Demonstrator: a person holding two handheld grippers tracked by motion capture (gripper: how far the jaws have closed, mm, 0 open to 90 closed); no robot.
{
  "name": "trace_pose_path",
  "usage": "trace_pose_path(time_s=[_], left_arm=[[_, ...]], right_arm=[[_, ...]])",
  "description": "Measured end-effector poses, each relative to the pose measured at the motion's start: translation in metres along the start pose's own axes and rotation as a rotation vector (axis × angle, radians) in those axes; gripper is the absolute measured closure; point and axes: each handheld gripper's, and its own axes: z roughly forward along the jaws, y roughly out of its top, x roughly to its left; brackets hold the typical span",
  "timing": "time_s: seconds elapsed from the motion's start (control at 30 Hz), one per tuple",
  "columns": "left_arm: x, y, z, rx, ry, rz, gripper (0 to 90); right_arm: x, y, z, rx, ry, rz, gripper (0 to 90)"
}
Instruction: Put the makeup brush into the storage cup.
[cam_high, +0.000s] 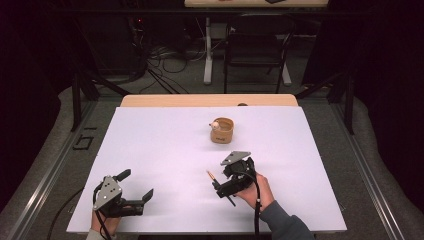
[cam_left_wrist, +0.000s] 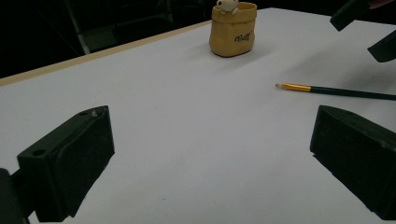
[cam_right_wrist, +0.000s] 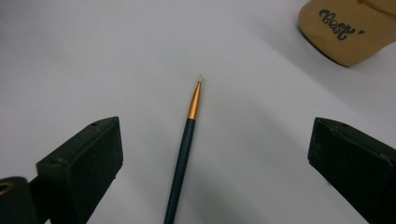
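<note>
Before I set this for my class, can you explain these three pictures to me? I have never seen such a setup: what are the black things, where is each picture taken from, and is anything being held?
No robot here: a person holds hand tongs in each hand. The high view looks down on a white table, with the left tongs and right tongs near its front edge. The other two pictures come from cameras riding on each pair of tongs, looking out between their black jaws. On the table stand a small yellow pot with a little white figure at its rim, and a dark pencil with a gold band. The pencil lies flat between the right tongs' open jaws, not yet gripped. The left tongs are open too, holding nothing.
</note>
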Motion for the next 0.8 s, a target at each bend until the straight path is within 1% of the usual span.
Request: trace_pose_path(time_s=[0.07,0.1,0.13,0.17,0.2,0.23,0.27,0.3,0.37,0.4,0.43,0.47,0.5,0.57,0.6,0.63,0.73,0.77,0.8], left_arm=[[0.0,0.0,0.001,0.001,-0.003,0.0,0.0],[-0.001,0.0,0.001,0.003,-0.003,0.0,0.0],[-0.001,0.0,0.001,0.004,-0.003,0.0,0.0],[-0.001,0.0,0.001,0.005,-0.003,-0.002,0.0],[-0.001,0.0,0.001,0.005,-0.003,-0.003,0.0],[0.0,0.0,0.001,0.005,-0.002,0.0,0.0],[0.0,0.0,0.001,0.005,-0.001,-0.001,0.0],[0.0,0.0,0.001,0.005,-0.001,0.0,0.0],[0.0,0.0,0.001,0.005,0.0,-0.002,0.0],[0.0,0.0,0.001,0.005,0.001,-0.001,0.0],[0.0,0.0,0.001,0.005,0.0,-0.002,0.0],[0.0,0.0,0.001,0.006,0.0,-0.002,0.0],[0.0,0.0,0.001,0.007,-0.001,-0.001,0.0],[0.0,0.0,0.001,0.007,-0.002,-0.001,0.0],[0.0,0.0,0.001,0.007,-0.002,-0.001,0.0],[-0.001,0.0,0.001,0.009,-0.001,-0.001,0.0],[-0.001,0.0,0.001,0.009,-0.003,-0.002,0.0],[-0.001,0.0,0.001,0.008,-0.005,-0.001,0.0],[-0.001,0.0,0.001,0.008,-0.005,-0.001,0.0]], right_arm=[[0.0,0.003,0.002,0.01,0.007,-0.003,0.8],[-0.001,0.005,0.002,0.036,0.013,-0.005,0.0],[-0.002,0.006,0.003,0.044,0.013,-0.002,0.0],[-0.002,0.007,0.004,0.041,0.015,0.002,0.0],[-0.003,0.008,0.005,0.064,0.022,-0.003,0.0],[-0.004,0.011,0.006,0.086,0.029,0.003,0.0],[-0.004,0.011,0.006,0.086,0.029,0.003,0.0],[-0.005,0.015,0.007,0.116,0.019,0.002,0.0],[-0.004,0.016,0.008,0.115,0.015,0.008,0.0],[-0.005,0.017,0.009,0.116,0.024,0.012,0.0],[-0.004,0.018,0.01,0.116,0.022,0.021,0.0],[-0.004,0.019,0.011,0.122,0.021,0.02,0.0],[-0.004,0.022,0.011,0.141,0.023,0.025,0.0],[-0.004,0.023,0.012,0.148,0.024,0.021,0.0],[-0.004,0.024,0.013,0.162,0.025,0.023,0.5],[-0.004,0.025,0.014,0.157,0.031,0.028,1.7],[-0.003,0.028,0.018,0.179,0.034,0.026,5.6],[-0.001,0.029,0.021,0.178,0.034,0.03,8.9],[-0.001,0.029,0.021,0.178,0.034,0.03,8.9]])
